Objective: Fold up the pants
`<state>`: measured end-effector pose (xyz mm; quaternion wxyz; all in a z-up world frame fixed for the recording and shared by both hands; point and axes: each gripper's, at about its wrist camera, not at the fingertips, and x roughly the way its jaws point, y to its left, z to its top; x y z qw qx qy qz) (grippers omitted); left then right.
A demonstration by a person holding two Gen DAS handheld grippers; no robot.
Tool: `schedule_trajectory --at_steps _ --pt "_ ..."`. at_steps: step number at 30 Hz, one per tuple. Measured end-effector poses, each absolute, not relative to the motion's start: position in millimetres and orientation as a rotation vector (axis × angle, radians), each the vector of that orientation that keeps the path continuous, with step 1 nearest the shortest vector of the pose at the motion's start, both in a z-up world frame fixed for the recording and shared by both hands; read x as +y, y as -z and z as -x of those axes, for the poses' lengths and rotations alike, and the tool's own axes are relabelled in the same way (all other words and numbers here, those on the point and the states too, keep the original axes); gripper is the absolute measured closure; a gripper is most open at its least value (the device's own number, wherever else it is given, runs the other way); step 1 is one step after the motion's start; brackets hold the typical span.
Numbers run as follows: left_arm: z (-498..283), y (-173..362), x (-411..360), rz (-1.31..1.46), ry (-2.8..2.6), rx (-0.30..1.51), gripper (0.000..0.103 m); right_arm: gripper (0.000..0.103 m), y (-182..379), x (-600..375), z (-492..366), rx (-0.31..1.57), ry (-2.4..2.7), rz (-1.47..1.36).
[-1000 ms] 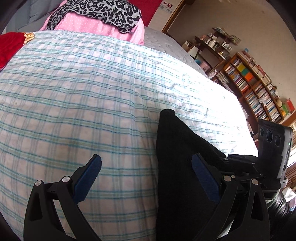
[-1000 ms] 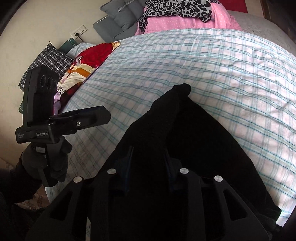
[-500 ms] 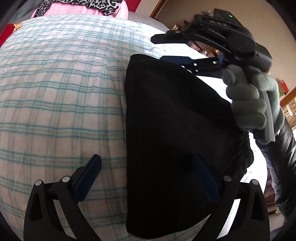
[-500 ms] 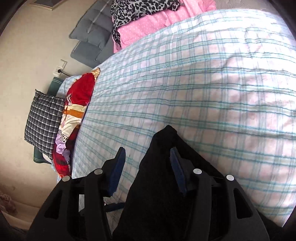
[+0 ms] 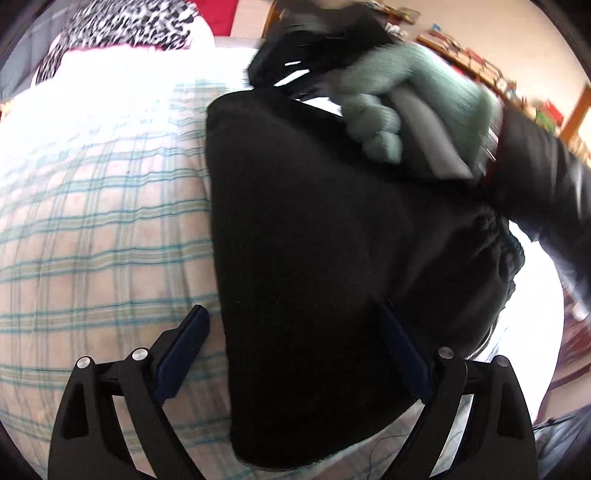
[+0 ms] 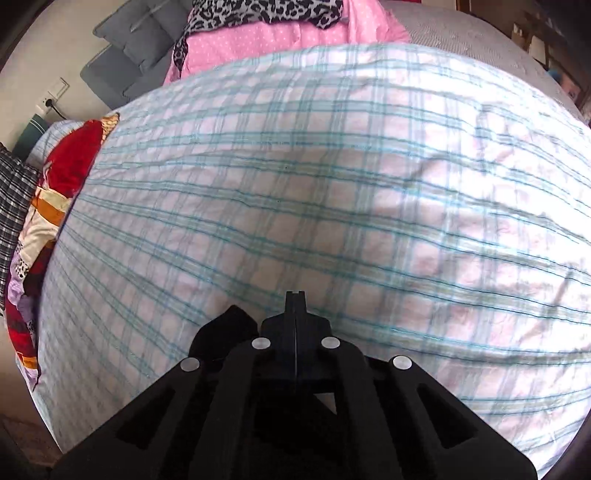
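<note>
The black pants [image 5: 325, 229] lie folded on the plaid sheet [image 5: 92, 221], with the gathered waistband at the right. My left gripper [image 5: 291, 314] hovers over their near part. Its jaws are closing but still stand wide, and the cloth lies beneath them without touching the pads. My right gripper [image 6: 295, 295] is shut, and I see no cloth between its fingertips. A corner of the pants [image 6: 225, 328] peeks out just left of its fingers. In the left wrist view this right gripper [image 5: 295, 66] is blurred at the pants' far corner, held by a green-gloved hand [image 5: 406, 96].
The plaid sheet [image 6: 332, 184] covers the bed. A pink and leopard-print pile [image 6: 266, 26] lies at its far end. Red patterned cloth [image 6: 66, 166] and a checked pillow [image 6: 11, 199] sit along the left edge. Bookshelves [image 5: 498, 77] stand at the right wall.
The right gripper's jaws have closed, and the pants that lay between them now show only as a corner beside its fingers. The left gripper has come closer over the pants.
</note>
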<state>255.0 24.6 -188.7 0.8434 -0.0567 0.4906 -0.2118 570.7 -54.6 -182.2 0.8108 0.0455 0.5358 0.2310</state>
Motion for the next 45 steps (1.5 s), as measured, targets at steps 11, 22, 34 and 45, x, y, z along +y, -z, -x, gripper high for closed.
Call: schedule_trajectory --at_steps 11,22,34,45 --pt "-261.4 172.0 42.8 0.187 0.415 1.059 0.011 0.055 124.4 -138.6 -427.7 1.000 -0.499 -0.100" --pt "-253.3 184.2 36.2 0.081 0.404 1.047 0.008 0.061 187.8 -173.6 -347.4 0.979 -0.362 0.076" --pt "-245.7 151.6 34.0 0.074 0.391 0.996 0.008 0.057 140.4 -256.0 -297.6 0.914 -0.283 -0.238" --pt "-241.7 163.1 -5.3 -0.042 0.428 1.010 0.005 0.031 191.9 -301.7 -291.4 1.013 -0.168 -0.497"
